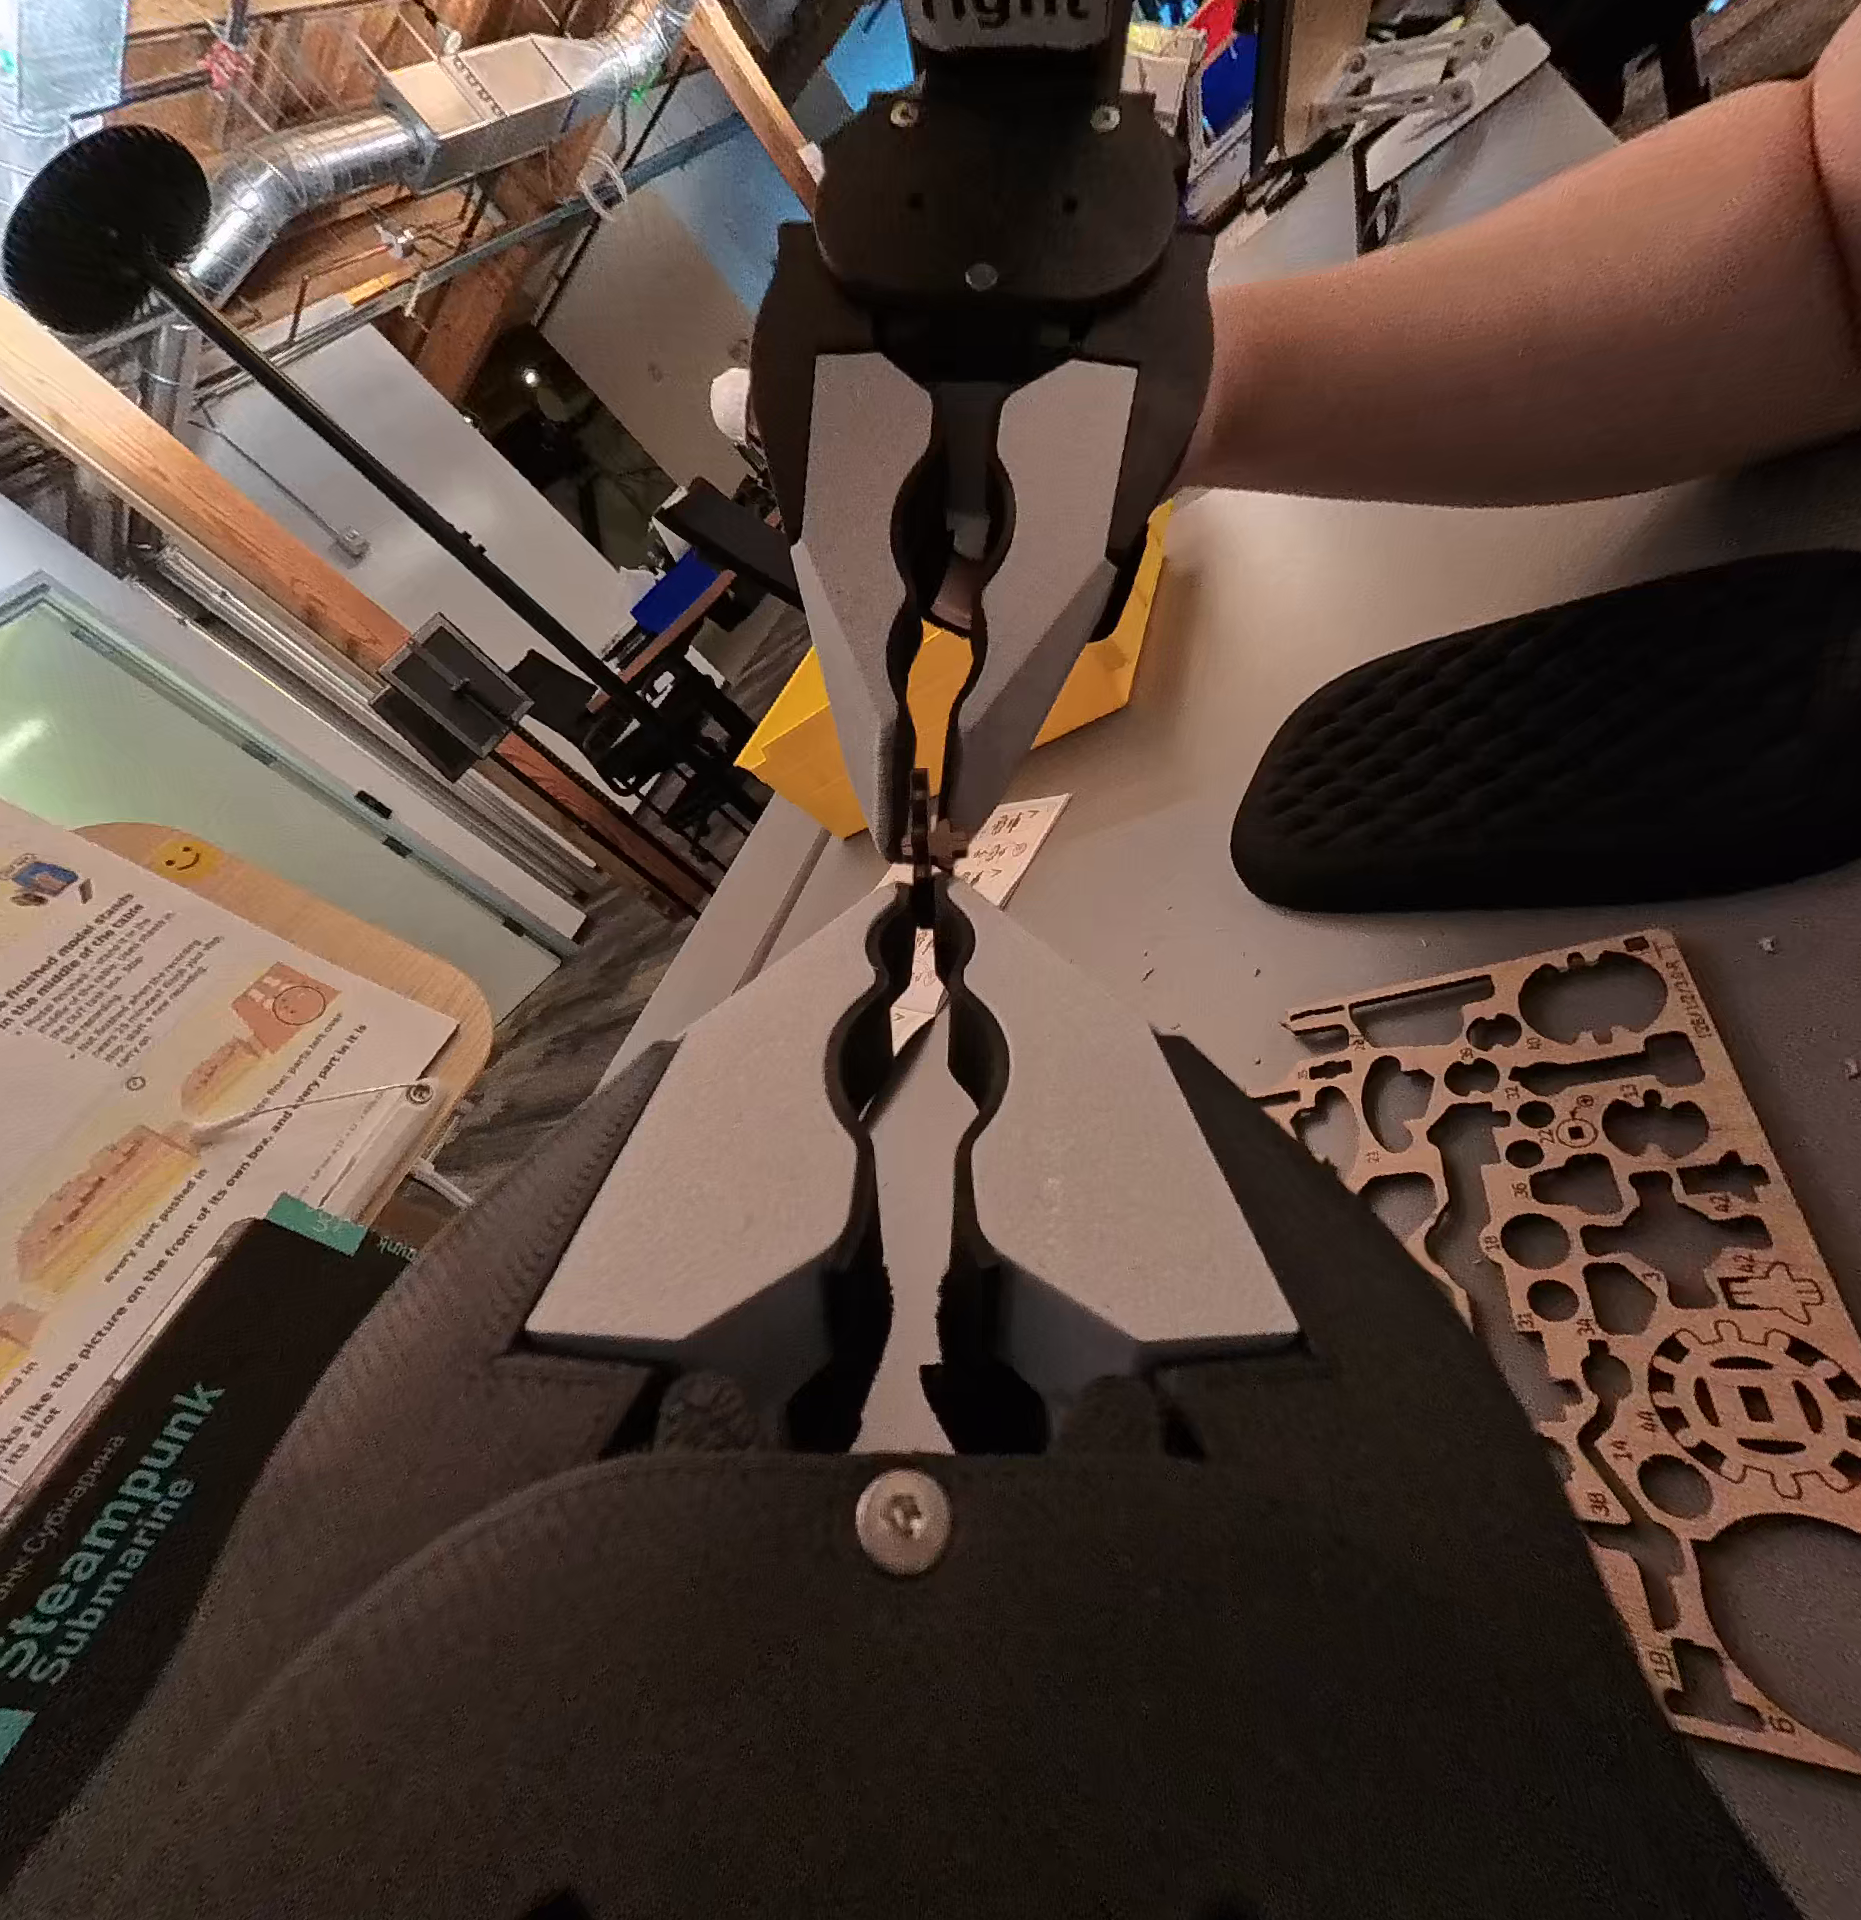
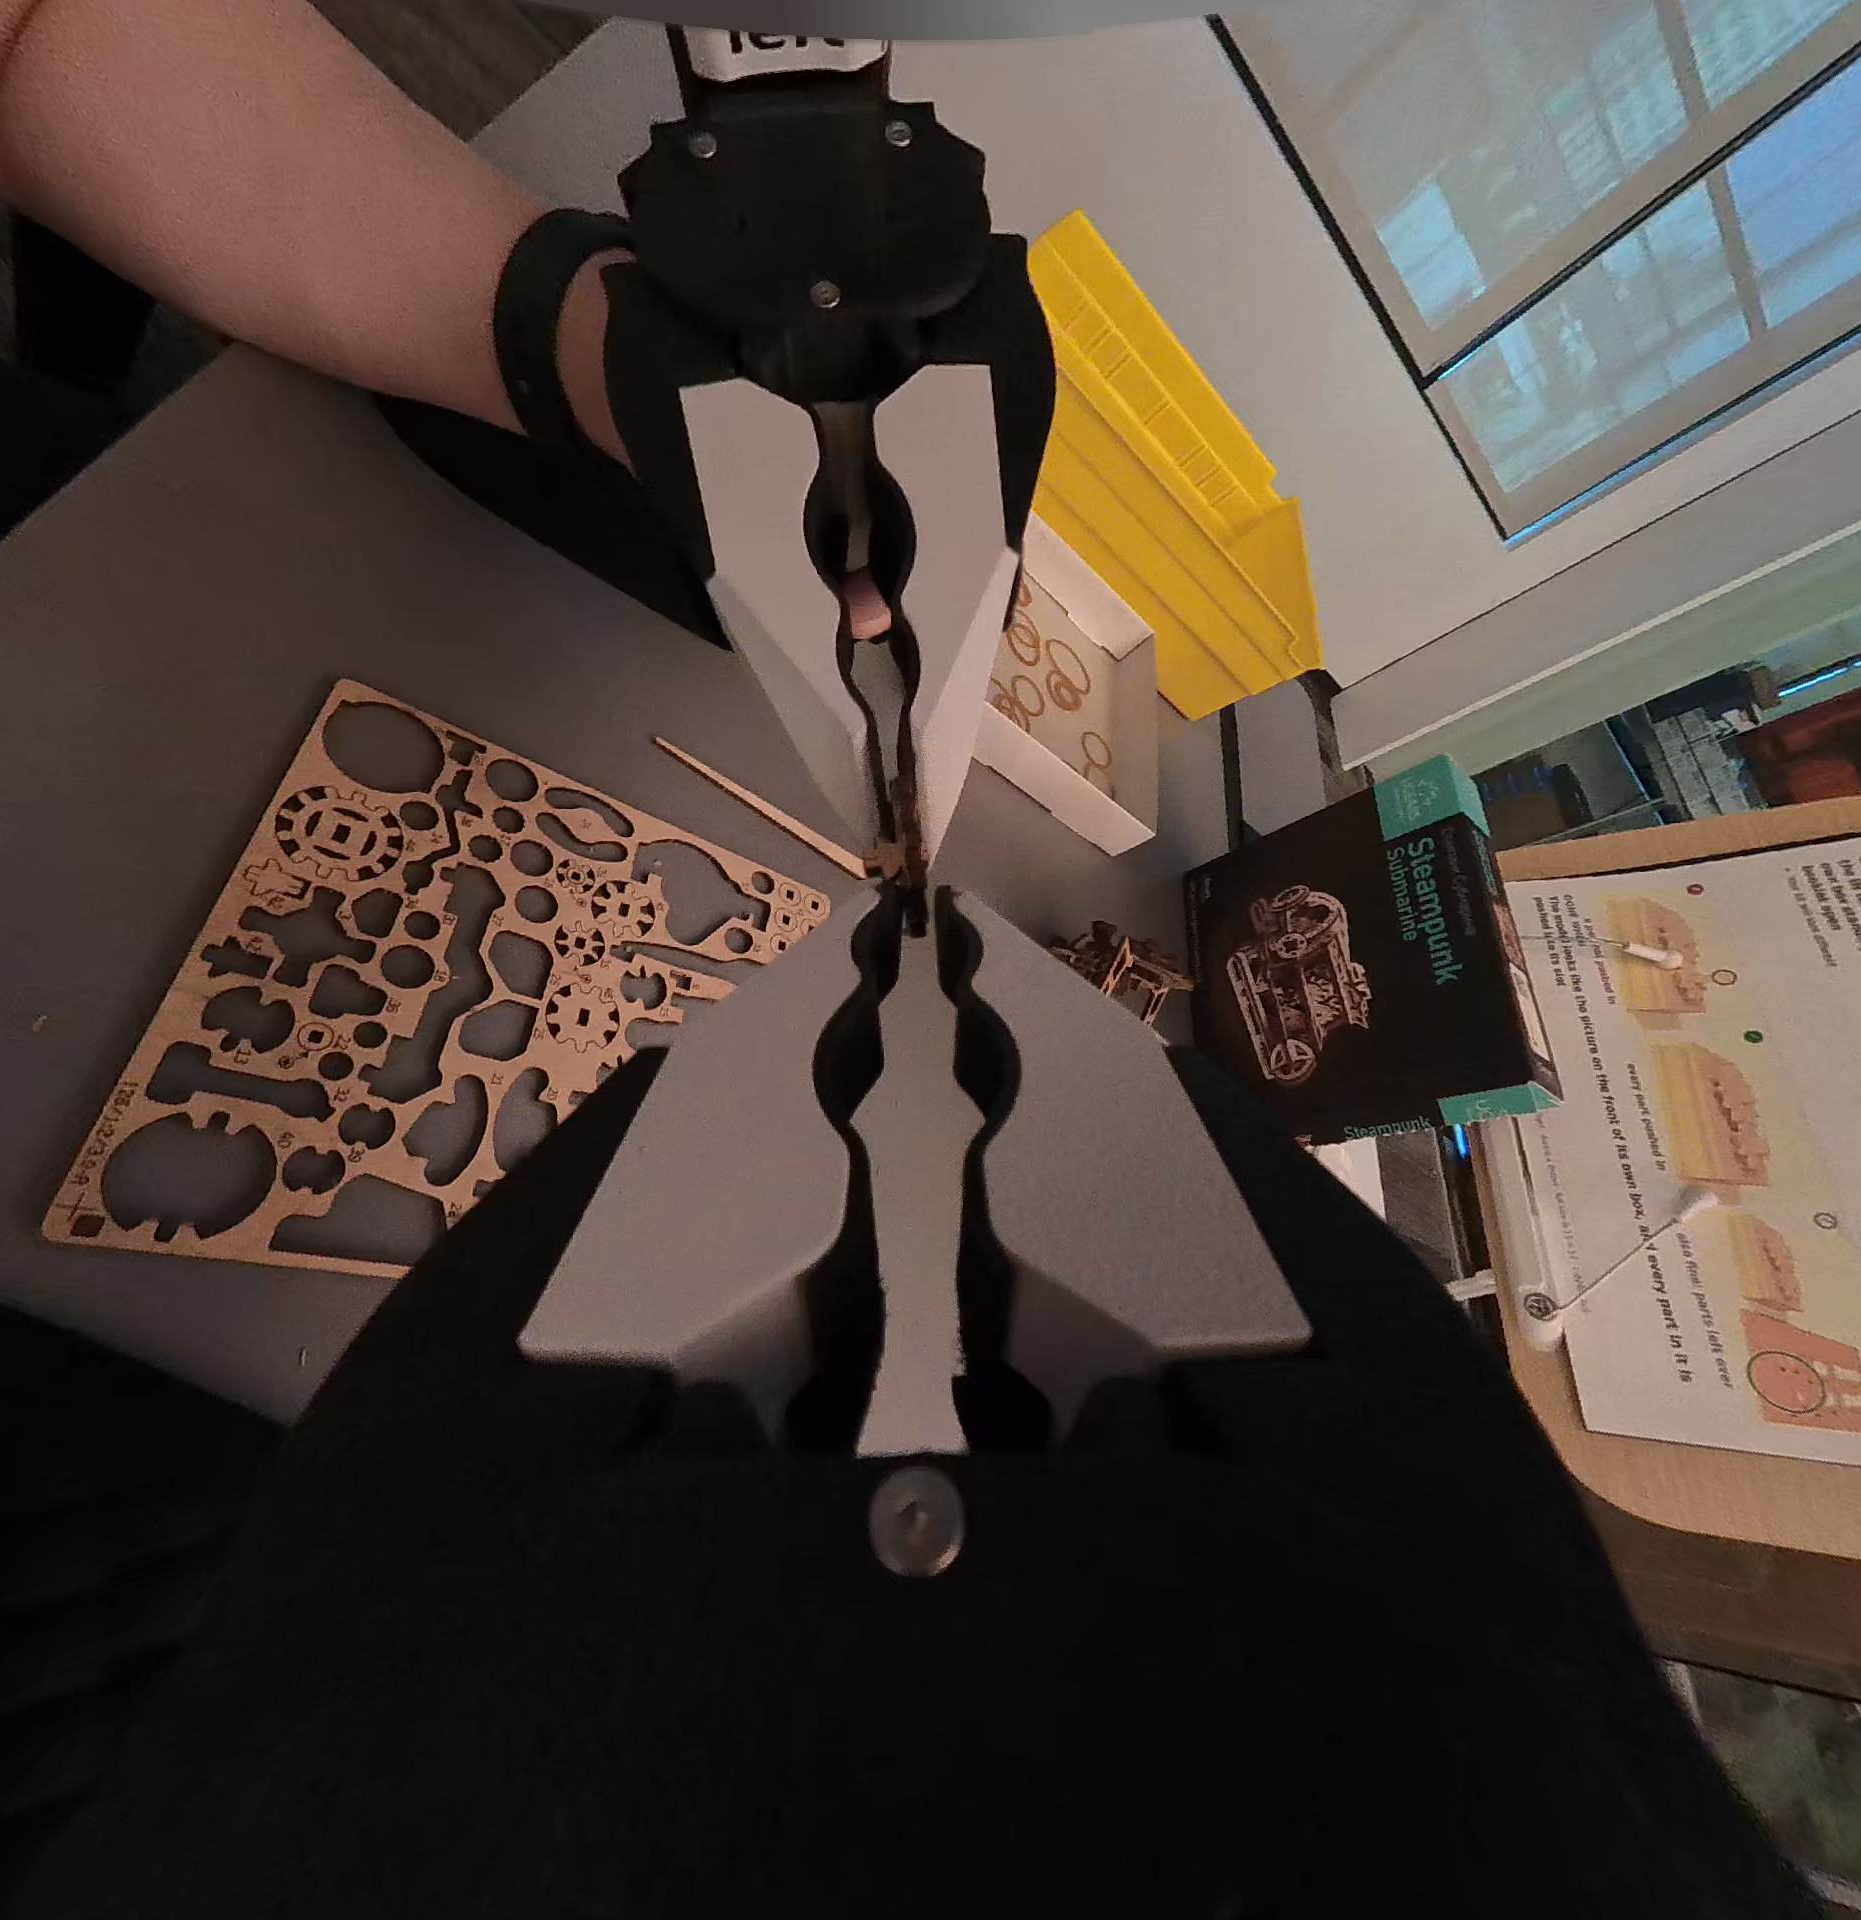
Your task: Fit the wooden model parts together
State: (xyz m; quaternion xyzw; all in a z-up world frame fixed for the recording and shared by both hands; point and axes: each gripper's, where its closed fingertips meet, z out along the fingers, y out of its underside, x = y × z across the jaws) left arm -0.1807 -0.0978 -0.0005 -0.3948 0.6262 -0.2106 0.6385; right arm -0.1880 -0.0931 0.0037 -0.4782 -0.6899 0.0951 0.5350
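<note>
Facing tip to tip above the grey table [image 1: 1425, 644], both grippers pinch small wooden parts. Left wrist view: left gripper [image 1: 924, 914] tips nearly pressed together on a thin dark wooden piece [image 1: 922, 902]; right gripper [image 1: 921, 831] comes from the top, fingers closed on a small notched wooden part [image 1: 931, 836]; the two parts touch at the tips. Punched-out plywood sheet [image 1: 1591, 1299] lies flat to the right, black mesh pad [image 1: 1580, 727] beyond it, yellow bin [image 1: 1092, 675] behind, kit box [image 1: 126, 1507] and instruction sheet [image 1: 157, 1039] at left.

Right wrist view: right gripper [image 2: 910, 906] clamps its part, barely visible; left gripper [image 2: 905, 831] opposite, pinching its piece. Plywood sheet [image 2: 386, 997] left, thin wooden stick [image 2: 760, 805] beside it, white tray [image 2: 1071, 727], kit box [image 2: 1362, 956] right.
</note>
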